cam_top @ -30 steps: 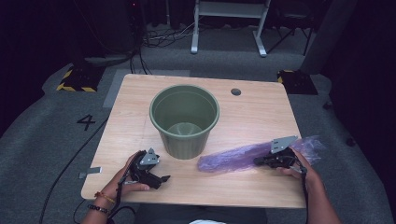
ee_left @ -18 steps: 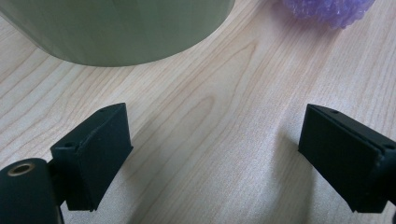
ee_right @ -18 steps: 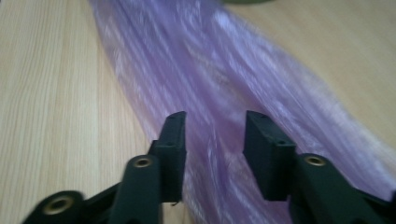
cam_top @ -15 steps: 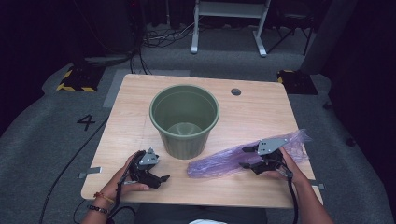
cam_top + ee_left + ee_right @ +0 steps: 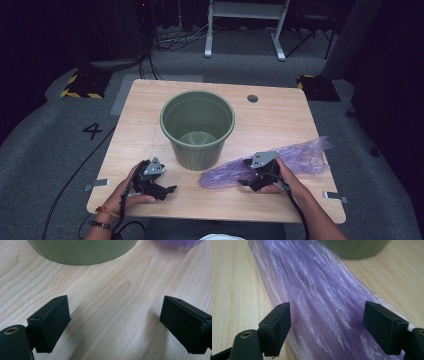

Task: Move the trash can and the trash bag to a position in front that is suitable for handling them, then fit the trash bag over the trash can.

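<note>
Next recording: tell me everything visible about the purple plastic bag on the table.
The thin, translucent purple plastic bag lies flat on the light wooden table, bunched lengthwise into a long wrinkled strip with glossy creases. It stretches from near the base of the green plastic bin out toward the table's right edge. The right gripper sits over its middle, its black fingers open, just spread, with the bag lying between them, unpinched.

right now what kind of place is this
Probably a recording studio or lab, not a home: a lone wooden table on grey carpet with a floor mark "4", hazard-striped tape, loose cables and dark surroundings.
</note>
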The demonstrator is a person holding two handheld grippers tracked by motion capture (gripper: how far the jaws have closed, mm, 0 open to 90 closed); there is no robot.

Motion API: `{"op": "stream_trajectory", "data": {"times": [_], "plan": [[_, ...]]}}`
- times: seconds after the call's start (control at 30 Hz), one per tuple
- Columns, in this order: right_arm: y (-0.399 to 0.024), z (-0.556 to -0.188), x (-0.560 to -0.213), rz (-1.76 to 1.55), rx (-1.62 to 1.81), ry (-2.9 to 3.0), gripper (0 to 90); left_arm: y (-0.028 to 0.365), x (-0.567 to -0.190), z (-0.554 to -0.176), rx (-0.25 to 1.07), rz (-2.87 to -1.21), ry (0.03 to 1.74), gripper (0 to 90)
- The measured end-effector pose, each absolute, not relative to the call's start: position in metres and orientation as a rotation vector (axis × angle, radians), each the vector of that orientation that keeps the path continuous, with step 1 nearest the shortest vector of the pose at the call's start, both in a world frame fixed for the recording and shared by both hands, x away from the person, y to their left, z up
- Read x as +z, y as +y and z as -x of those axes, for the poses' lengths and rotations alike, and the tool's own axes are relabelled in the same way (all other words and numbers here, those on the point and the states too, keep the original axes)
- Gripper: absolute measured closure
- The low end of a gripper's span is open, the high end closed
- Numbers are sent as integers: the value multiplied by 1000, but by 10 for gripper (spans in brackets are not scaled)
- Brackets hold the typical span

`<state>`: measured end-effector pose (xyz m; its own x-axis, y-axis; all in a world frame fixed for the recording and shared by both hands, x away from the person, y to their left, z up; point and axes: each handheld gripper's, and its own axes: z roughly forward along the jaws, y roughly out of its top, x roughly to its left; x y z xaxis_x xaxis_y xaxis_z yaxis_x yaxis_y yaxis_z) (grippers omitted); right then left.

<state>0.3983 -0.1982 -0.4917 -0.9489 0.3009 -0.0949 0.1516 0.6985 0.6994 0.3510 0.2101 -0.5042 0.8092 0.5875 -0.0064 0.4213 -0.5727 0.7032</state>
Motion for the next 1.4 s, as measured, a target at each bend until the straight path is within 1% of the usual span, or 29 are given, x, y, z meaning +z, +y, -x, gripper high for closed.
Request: {"op": "stream_trajectory", "data": {"times": [0.1,0.17,0.27,0.37,0.43,0.47,0.53,0.57,0.63,0.7,0.73,0.77,0.87,1.0,1.03,1.13,1.2,1.4], "plan": [[-204,-395,-487,-366,1083,2677,235,212,-504,-351,295,-2261,745,89],[-220,-386,-469,-364,1144,2616,237,212,-504,-351,296,-2260,746,89],[-235,-383,-460,-386,1126,2573,225,212,-504,-351,295,-2260,746,89],[-242,-389,-464,-428,1112,2572,224,212,-504,-351,296,-2260,746,89],[-245,-401,-478,-481,1045,2596,227,212,-504,-351,296,-2260,746,89],[-245,-401,-478,-481,1045,2596,227,212,-504,-351,296,-2260,746,89],[-247,-409,-489,-528,1053,2634,284,212,-504,-351,296,-2260,746,89],[-247,-409,-489,-528,1053,2634,284,212,-504,-351,296,-2260,746,89],[-251,-418,-497,-624,1118,2655,352,212,-504,-351,295,-2260,747,89],[-253,-420,-498,-650,1147,2645,447,212,-504,-351,295,-2260,747,89],[-253,-420,-498,-650,1147,2645,447,212,-504,-351,295,-2260,747,89],[-255,-421,-497,-666,1156,2636,573,212,-504,-351,295,-2260,746,89],[-256,-422,-497,-698,1157,2614,703,212,-504,-351,294,-2260,746,89],[-254,-422,-497,-697,1153,2594,849,212,-504,-351,294,-2262,746,89],[-254,-422,-497,-697,1153,2594,849,212,-504,-351,294,-2262,746,89],[-255,-420,-493,-690,1176,2555,900,212,-504,-351,294,-2262,746,89],[-255,-419,-491,-693,1194,2546,900,212,-504,-351,294,-2262,745,89],[-265,-413,-466,-729,1275,2419,900,212,-504,-351,294,-2261,745,89]]}}
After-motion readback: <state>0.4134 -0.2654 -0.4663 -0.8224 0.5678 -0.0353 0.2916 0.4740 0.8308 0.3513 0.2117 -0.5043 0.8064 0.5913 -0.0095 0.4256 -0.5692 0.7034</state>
